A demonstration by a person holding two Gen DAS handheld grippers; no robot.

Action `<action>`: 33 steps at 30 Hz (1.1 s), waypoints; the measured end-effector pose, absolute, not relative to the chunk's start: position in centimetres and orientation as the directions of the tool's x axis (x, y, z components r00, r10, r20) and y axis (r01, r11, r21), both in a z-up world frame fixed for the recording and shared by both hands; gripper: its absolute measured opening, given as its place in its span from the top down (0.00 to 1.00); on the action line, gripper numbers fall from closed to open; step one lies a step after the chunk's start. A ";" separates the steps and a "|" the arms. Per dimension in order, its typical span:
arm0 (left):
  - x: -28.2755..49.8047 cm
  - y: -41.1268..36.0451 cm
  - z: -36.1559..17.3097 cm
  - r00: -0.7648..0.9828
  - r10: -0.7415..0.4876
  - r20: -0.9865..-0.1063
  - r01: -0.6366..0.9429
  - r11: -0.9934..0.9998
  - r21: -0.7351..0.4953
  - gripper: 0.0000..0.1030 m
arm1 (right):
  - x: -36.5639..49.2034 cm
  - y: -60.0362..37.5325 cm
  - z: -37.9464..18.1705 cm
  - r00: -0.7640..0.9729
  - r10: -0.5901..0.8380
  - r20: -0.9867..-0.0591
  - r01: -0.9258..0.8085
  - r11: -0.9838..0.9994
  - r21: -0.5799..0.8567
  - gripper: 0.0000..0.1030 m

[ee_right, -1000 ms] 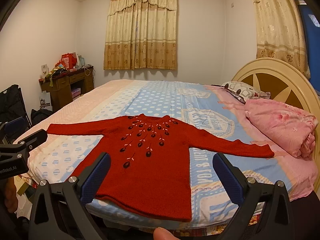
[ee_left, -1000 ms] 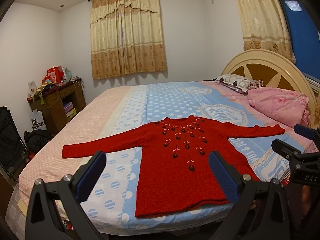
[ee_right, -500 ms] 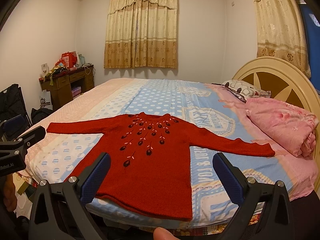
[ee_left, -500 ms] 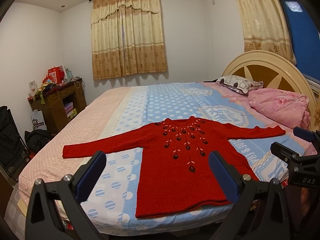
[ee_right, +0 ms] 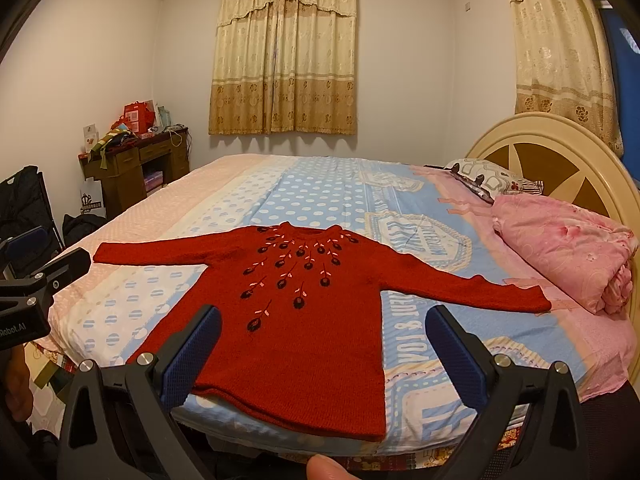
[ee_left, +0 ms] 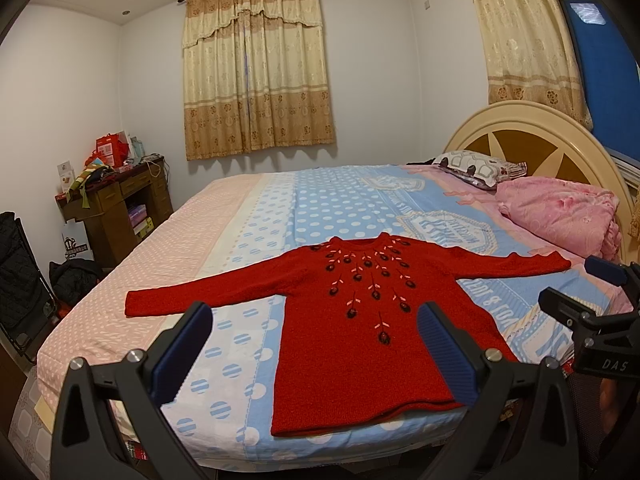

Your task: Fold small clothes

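A small red knitted sweater (ee_left: 360, 336) with dark and pink embroidery lies flat, front up, sleeves spread, near the front edge of the bed; it also shows in the right wrist view (ee_right: 308, 320). My left gripper (ee_left: 316, 344) is open and empty, held in front of the bed above the hem's left part. My right gripper (ee_right: 324, 348) is open and empty, held in front of the hem. Each gripper shows at the edge of the other's view: the right gripper (ee_left: 592, 312) and the left gripper (ee_right: 36, 276).
The bed (ee_left: 340, 208) has a blue and pink dotted sheet. A folded pink quilt (ee_left: 560, 216) and a patterned pillow (ee_left: 476, 168) lie by the cream headboard (ee_left: 532, 132) at right. A wooden desk (ee_left: 116, 204) with clutter and dark bags (ee_left: 24, 272) stand at left.
Both views have drifted slightly; the sweater lies unmoved and both grippers stay open.
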State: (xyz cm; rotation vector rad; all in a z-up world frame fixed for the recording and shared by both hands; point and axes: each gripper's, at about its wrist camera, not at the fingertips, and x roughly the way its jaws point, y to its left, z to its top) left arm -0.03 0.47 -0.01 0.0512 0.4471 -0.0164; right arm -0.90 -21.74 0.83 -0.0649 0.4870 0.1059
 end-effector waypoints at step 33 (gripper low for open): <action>0.1 0.6 -0.5 0.897 -0.002 -0.442 0.022 0.999 0.041 0.00 | -1.2 -21.3 -0.5 0.871 0.088 -0.483 -0.121 0.992 -0.038 0.01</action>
